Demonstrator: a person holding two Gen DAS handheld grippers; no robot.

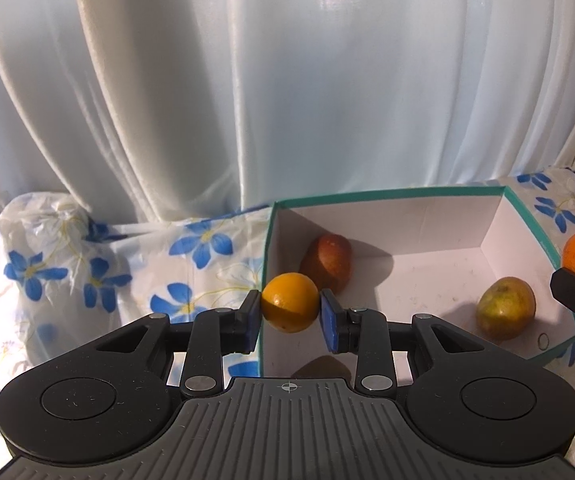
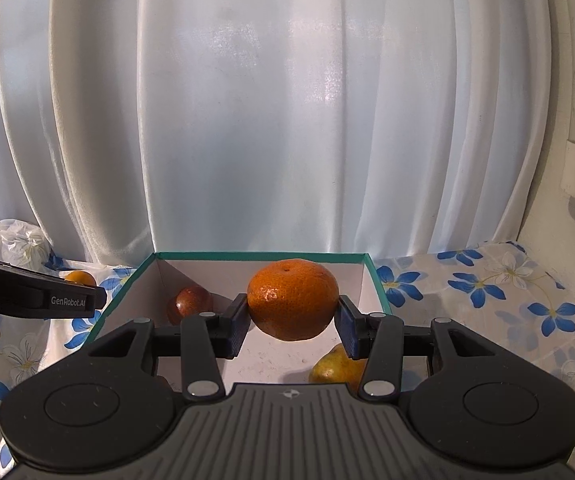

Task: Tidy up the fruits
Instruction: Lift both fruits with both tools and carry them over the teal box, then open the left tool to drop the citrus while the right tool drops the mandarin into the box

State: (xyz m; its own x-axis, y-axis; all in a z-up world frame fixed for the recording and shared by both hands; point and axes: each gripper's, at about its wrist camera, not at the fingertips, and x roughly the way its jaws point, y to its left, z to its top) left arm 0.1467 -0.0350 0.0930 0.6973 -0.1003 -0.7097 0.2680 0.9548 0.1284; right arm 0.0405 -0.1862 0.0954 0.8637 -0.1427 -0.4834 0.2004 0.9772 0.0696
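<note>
**Two claws, two citrus fruits over a teal-rimmed box**

Ribbed black housing fills the foreground of both wrist views, its linkages reaching forward to blue-padded fingers. Left claw is clamped on a small orange, pads pressed to both of its sides, holding it in the air right at the near left corner of an open cardboard box with white inner walls and a teal rim. Right claw is clamped on a larger mandarin, its pitted skin lit from the side, held above the box interior.

Inside the box, a reddish-brown fruit lies against the far left corner, and a yellow-green fruit with a red blush rests on the floor near the right wall. From the right wrist view the same reddish-brown fruit shows left of the mandarin, and the yellow-green fruit sits partly hidden under the right finger.

The box stands on a table covered with a white cloth printed with blue flowers. White pleated curtains hang behind it. A crumpled clear plastic bag lies at the far left.
</note>
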